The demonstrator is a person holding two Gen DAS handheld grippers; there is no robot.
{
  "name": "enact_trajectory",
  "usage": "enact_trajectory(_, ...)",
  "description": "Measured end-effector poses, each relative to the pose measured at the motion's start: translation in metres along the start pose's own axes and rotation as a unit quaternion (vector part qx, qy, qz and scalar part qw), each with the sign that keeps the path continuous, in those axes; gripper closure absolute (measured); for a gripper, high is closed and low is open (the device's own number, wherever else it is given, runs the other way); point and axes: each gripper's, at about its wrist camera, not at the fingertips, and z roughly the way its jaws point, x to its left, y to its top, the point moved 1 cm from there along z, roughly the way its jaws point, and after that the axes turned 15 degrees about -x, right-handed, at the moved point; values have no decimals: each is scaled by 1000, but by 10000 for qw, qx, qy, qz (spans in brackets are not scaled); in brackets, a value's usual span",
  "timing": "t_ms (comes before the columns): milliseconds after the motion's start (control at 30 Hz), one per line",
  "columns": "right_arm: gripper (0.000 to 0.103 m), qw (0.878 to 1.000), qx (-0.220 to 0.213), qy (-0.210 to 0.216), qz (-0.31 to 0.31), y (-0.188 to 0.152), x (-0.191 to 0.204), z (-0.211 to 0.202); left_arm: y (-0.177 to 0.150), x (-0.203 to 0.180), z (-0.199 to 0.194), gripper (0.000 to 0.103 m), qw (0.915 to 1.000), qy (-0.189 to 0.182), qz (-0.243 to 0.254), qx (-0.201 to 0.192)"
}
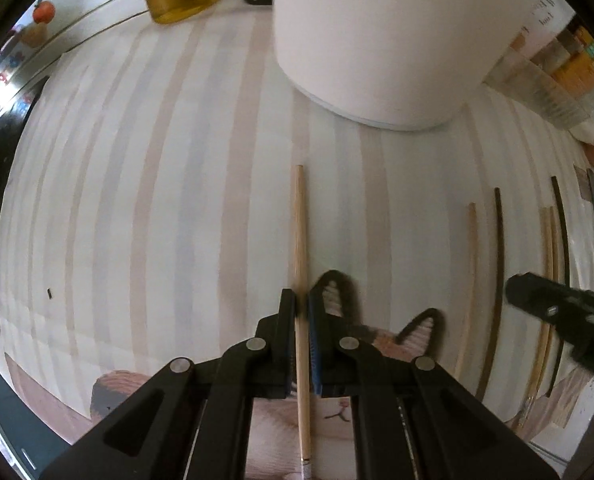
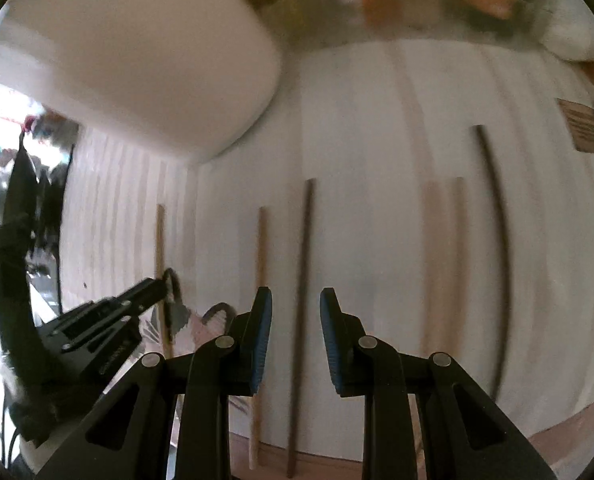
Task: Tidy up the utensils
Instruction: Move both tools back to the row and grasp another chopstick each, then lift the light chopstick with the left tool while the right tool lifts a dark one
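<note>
Pale bamboo shows between the pads of the left gripper [image 1: 301, 312], which is clamped on a light chopstick [image 1: 299, 240] lying on the striped worktop [image 1: 157, 200]. The right gripper [image 2: 296, 320] stands apart over a dark chopstick [image 2: 303, 260], apparently not touching it. A white container [image 1: 377, 40] stands beyond.

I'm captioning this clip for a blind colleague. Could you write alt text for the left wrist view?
The left hand-held gripper is shut on a pale wooden chopstick lying on a striped table. More chopsticks, pale and dark, lie to the right, and a white container stands behind.
</note>
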Motion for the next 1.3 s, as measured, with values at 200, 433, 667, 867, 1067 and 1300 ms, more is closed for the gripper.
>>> enact_trajectory(200, 97, 9957, 213, -580, -697, -11, 20, 20, 13, 11, 3, 99, 10000, 16, -57, -14)
enact_trajectory(433, 98, 9931, 433, -627, -886, -12, 7, 18, 9, 13, -4, 99, 10000, 10, -89, -22)
enact_trajectory(667, 98, 9930, 496, -627, -868, -9, 2, 20, 2, 15, -1, 99, 10000, 37, -43, -40)
enact_trajectory(867, 98, 9947, 464, -605, -695, -9, -8, 21, 2, 12, 0, 99, 10000, 24, -21, -28)
enact_trajectory(1067, 98, 9940, 408, -715, -724, -13, -8, 17, 3, 12, 1, 99, 10000, 21, -1, -24)
enact_trajectory(1300, 98, 9944, 220, -724, -744, -21, 2, 18, 8, 8, 3, 99, 10000, -60, -30, 3)
